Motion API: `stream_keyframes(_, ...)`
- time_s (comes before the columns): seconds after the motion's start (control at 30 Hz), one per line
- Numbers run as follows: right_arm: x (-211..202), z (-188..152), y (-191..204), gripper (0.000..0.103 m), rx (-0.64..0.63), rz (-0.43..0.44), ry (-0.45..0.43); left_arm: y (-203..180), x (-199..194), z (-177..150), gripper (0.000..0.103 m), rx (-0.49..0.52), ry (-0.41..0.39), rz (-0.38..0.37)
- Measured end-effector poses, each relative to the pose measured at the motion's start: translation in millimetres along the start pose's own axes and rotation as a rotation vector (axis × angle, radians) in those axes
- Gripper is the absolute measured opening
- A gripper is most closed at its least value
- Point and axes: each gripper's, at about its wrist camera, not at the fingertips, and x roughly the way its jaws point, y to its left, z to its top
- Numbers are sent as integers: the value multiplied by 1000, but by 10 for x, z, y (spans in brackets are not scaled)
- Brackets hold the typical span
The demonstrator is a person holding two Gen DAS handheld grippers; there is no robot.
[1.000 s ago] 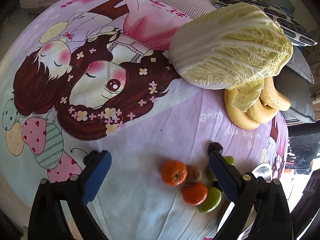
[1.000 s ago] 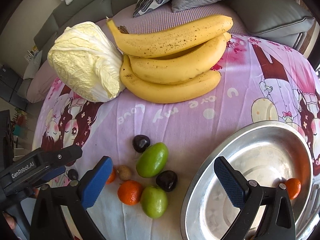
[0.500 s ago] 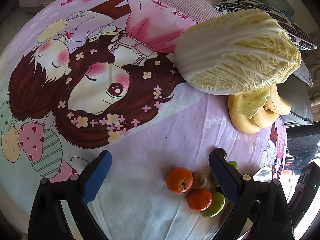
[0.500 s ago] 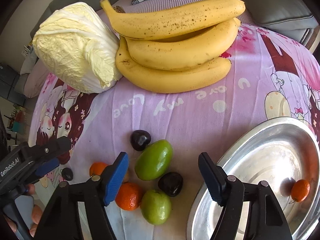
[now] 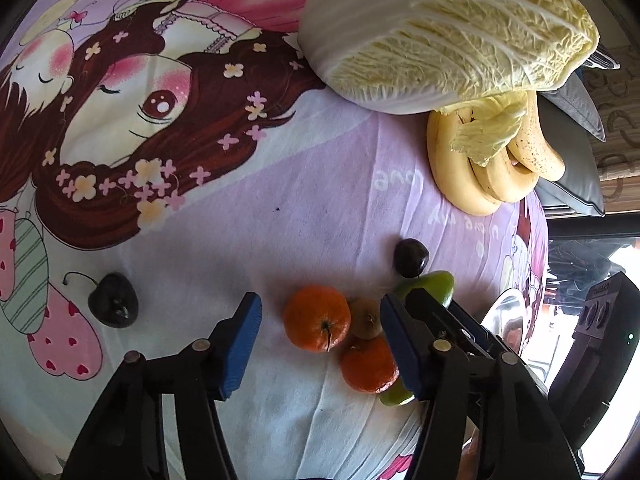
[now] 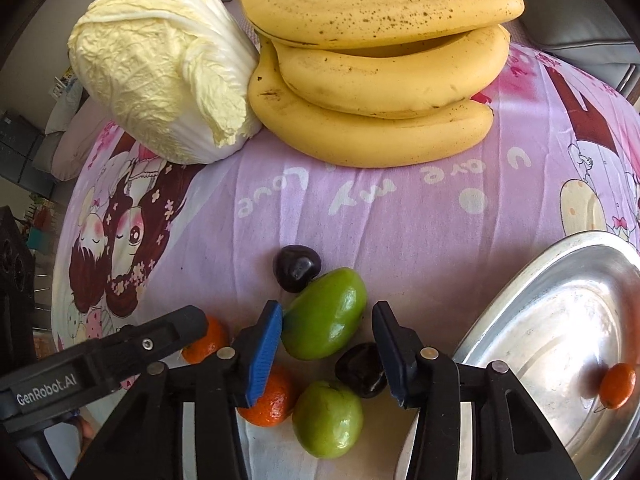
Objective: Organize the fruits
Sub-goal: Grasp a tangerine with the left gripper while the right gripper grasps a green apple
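Observation:
A cluster of small fruit lies on the pink cartoon sheet. My left gripper (image 5: 320, 320) is open around an orange (image 5: 317, 317), with a brown kiwi (image 5: 365, 317) and a second orange (image 5: 369, 366) beside it. My right gripper (image 6: 326, 330) is open, its jaws on either side of a green fruit (image 6: 325, 314). Around it lie two dark plums (image 6: 297, 267) (image 6: 360, 364), another green fruit (image 6: 328, 418) and an orange (image 6: 267, 396). A steel bowl (image 6: 560, 320) at right holds a small orange fruit (image 6: 618, 385).
A napa cabbage (image 6: 160, 64) and a bunch of bananas (image 6: 380, 76) lie at the back of the sheet. A lone dark plum (image 5: 113, 300) lies left of my left gripper. Grey cushions (image 6: 568, 4) stand behind.
Both grippers moved forward and down onto the fruit cluster and narrowed. The left now brackets an orange; the right, which was over the bowl's edge, now brackets a green fruit.

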Motion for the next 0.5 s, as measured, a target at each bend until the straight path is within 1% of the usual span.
stream_keyframes(0.07,17,-15,16,45,-4,2,4,-71,66,13,49,-13,20,-15)
stream_keyframes(0.1,26,-21,24,45,-6,2,4,-83,90,8,47,-16,28,-21)
stream_keyframes(0.2,28,-27,31,45,-8,-2,-1,-113,137,-5,43,-24,40,-25)
stream_keyframes(0.3,39,-38,34,45,-9,-4,-2,-156,209,-11,42,-38,42,-25)
stream_keyframes(0.4,63,-40,53,45,-15,-12,-4,-133,304,-99,38,-44,39,-20)
stream_keyframes(0.43,62,-43,52,45,-14,-12,-6,-77,279,-199,38,-47,38,-21)
stream_keyframes(0.5,71,-43,59,45,-14,-11,-9,-73,315,-209,38,-48,35,-19)
